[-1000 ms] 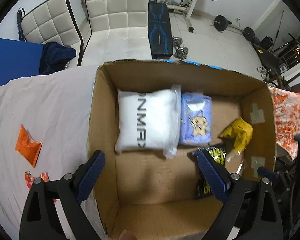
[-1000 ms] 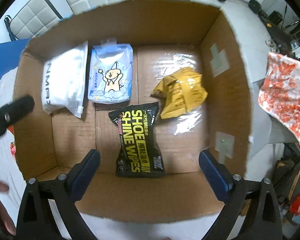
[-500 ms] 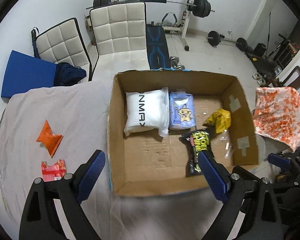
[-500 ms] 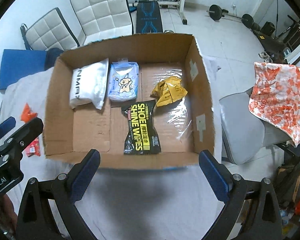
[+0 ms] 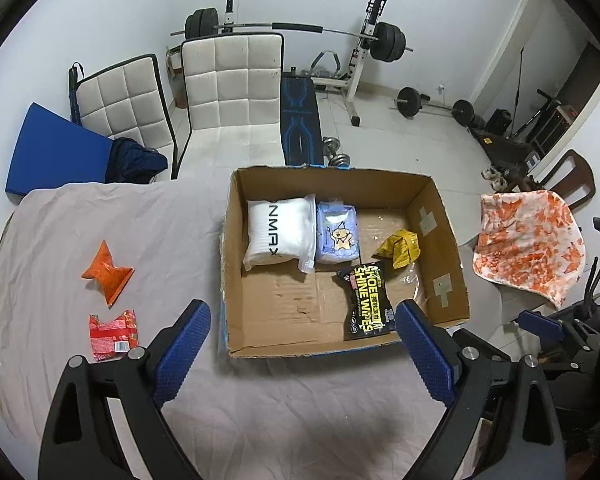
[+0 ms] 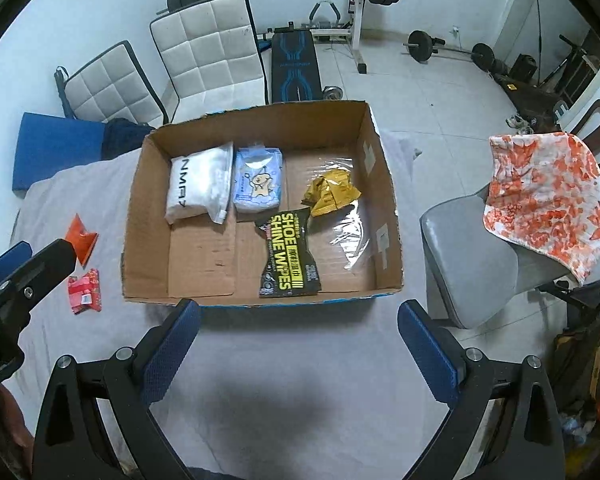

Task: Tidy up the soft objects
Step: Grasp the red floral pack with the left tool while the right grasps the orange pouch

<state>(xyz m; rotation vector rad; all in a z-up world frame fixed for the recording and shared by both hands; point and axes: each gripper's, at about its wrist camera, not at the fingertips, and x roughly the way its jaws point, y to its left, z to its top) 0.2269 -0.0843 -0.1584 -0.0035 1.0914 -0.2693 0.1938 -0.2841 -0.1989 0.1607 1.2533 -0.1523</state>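
A shallow cardboard box [image 5: 342, 344] sits open on a worktop [image 5: 120, 216] covered with a wrinkled pale grey cloth, seen from above by two handheld grippers. Inside the box, along its far left side, a white pillow-like pack [image 5: 280, 230] lies flat, and a pale blue pack with a cartoon animal [image 5: 337, 236] lies touching its right edge. To the right of those, a crumpled yellow packet [image 5: 400, 247] rests on the box floor, and just in front of it a black pack of shoe shine wipes [image 5: 368, 300] with yellow lettering lies flat, its top corner close to the yellow packet. Outside the box, well to its left on the cloth, an orange packet [image 5: 107, 272] lies with a red packet [image 5: 113, 333] near it, closer to the viewer. The left gripper [image 5: 300, 344] hovers above the near edge of the box, its blue-padded jaws spread wide with nothing between them. The right gripper [image 6: 298, 344] hangs over the cloth in front of the box, its jaws likewise wide apart and empty. Beyond the worktop stand two white quilted chairs [image 5: 228, 92], a weight bench with a barbell [image 5: 300, 32], and to the right a grey chair draped with an orange-and-white cloth [image 6: 548, 200].
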